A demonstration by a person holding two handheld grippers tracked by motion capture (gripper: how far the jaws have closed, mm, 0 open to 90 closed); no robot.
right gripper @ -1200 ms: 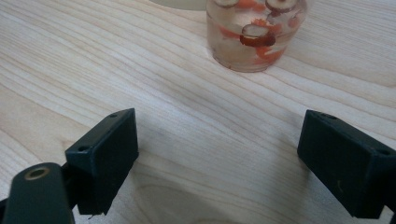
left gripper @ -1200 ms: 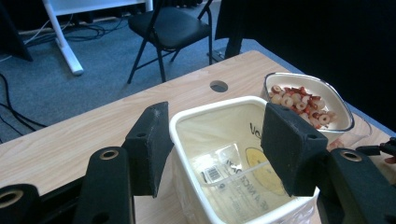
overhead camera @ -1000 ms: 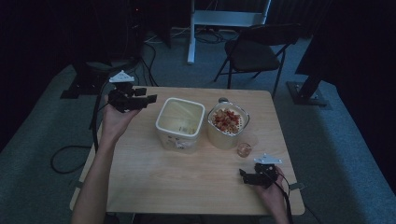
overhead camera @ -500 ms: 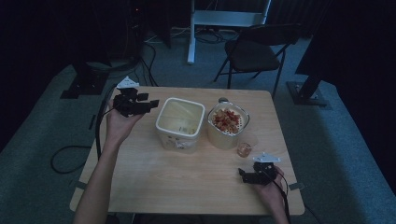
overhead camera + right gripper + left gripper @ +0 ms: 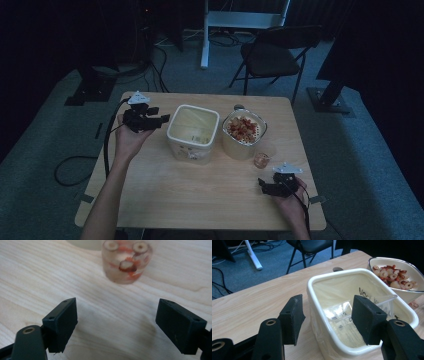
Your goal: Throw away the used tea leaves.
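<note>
A cream square container (image 5: pixel 193 132) (image 5: pixel 362 322) stands mid-table with a clear plastic scoop (image 5: pixel 362 306) lying inside it. My left gripper (image 5: pixel 162 121) (image 5: pixel 328 320) is open and straddles its near left wall, one jaw outside and one over the inside. To the right stands a second cream container (image 5: pixel 244 134) (image 5: pixel 397 277) full of red and pale cereal rings. A small clear cup (image 5: pixel 261 160) (image 5: pixel 126 261) of the same cereal stands in front of it. My right gripper (image 5: pixel 264 186) (image 5: pixel 116 323) is open, low over the table just short of the cup.
The wooden table (image 5: pixel 200 200) has bare surface along its front half. A dark folding chair (image 5: pixel 272 55) stands behind the far edge, with a white stand leg (image 5: pixel 204 35) and cables on the carpet. A cable (image 5: pixel 107 145) trails from the left gripper off the table's left side.
My left gripper has moved right, from the table's far left corner to the cream square container's left wall. The right gripper has stayed in place.
</note>
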